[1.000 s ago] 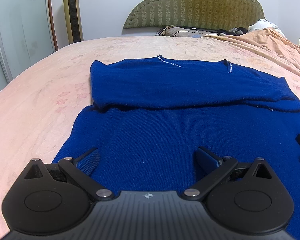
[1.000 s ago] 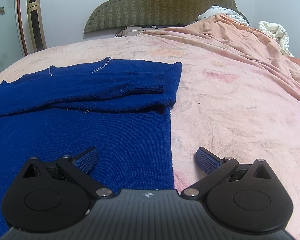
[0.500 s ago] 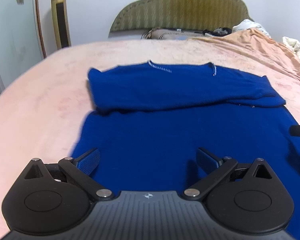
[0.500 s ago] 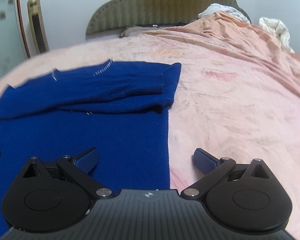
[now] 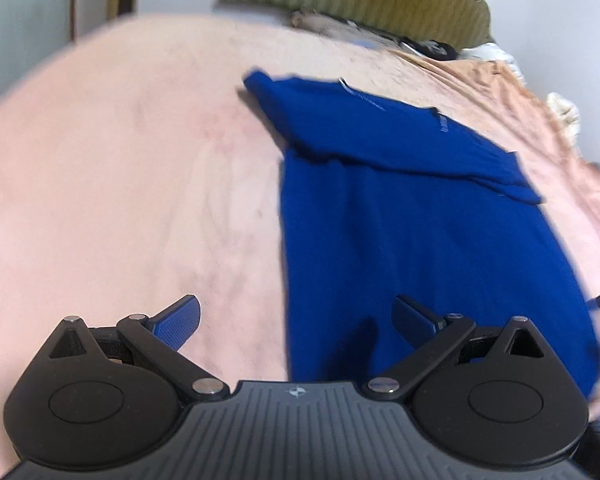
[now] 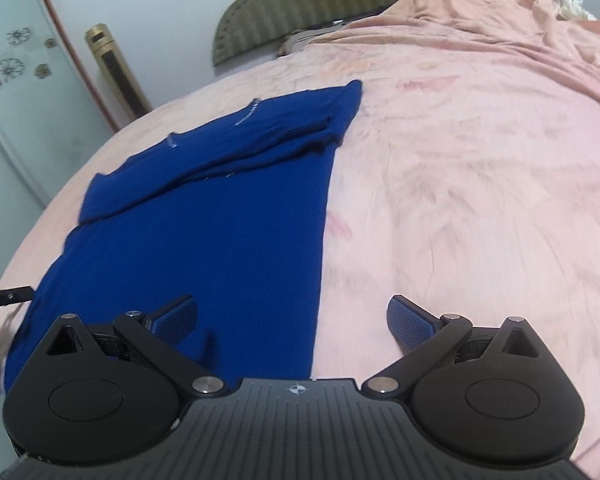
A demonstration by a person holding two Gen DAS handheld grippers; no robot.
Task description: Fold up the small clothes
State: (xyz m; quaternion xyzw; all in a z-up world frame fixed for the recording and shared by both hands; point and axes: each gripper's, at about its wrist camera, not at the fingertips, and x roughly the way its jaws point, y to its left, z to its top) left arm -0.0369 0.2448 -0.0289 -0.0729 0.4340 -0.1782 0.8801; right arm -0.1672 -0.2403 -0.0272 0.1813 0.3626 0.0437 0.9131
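A royal blue knit sweater lies flat on the pink bedsheet, both sleeves folded across its chest below the neckline. My left gripper stands open, straddling the sweater's left edge near the hem, with nothing between its fingers. My right gripper is open too, straddling the sweater's right edge near the hem. The tip of the left gripper shows at the far left of the right wrist view.
An olive padded headboard stands at the far end with clutter below it. A peach blanket is bunched at the back right. A gold tower fan and a mirrored wardrobe door stand to the left of the bed.
Both grippers have swung apart and tilted: the left from over the sweater's body to its left edge, the right further onto its right edge. Both stayed open.
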